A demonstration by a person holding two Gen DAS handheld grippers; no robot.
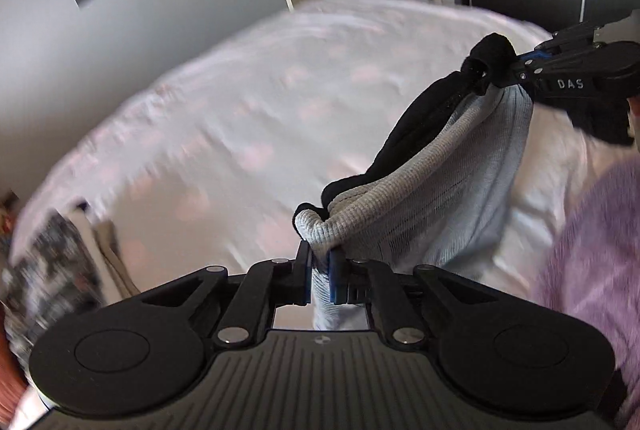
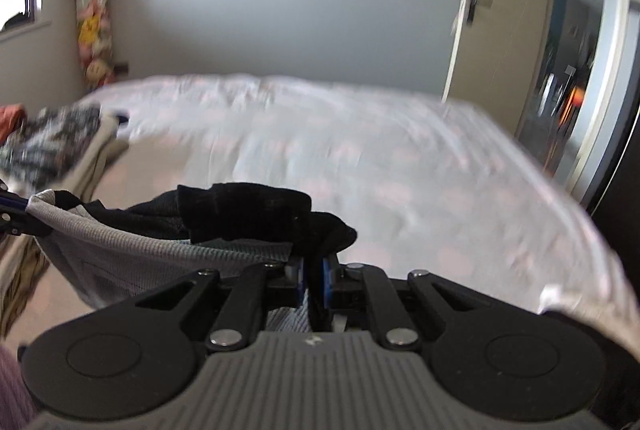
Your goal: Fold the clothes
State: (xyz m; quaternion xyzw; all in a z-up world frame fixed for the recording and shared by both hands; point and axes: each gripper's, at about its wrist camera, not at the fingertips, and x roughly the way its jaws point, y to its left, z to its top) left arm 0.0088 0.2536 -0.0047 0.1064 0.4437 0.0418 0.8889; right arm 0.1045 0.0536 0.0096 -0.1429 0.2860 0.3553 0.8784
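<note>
Garment (image 1: 452, 165), grey knit with black trim, is held stretched in the air above the bed (image 1: 248, 117). One edge is clamped in the left claw (image 1: 320, 270); the other, black edge is pinched in the right claw (image 2: 314, 282). Background is blurred.

Both views are taken from just behind each gripper's fingers, looking forward along them, close over the bed (image 1: 240, 117). Shared between them are the bed (image 2: 400, 169), the garment (image 1: 460, 165) stretched between the tools, and the far wall.
</note>
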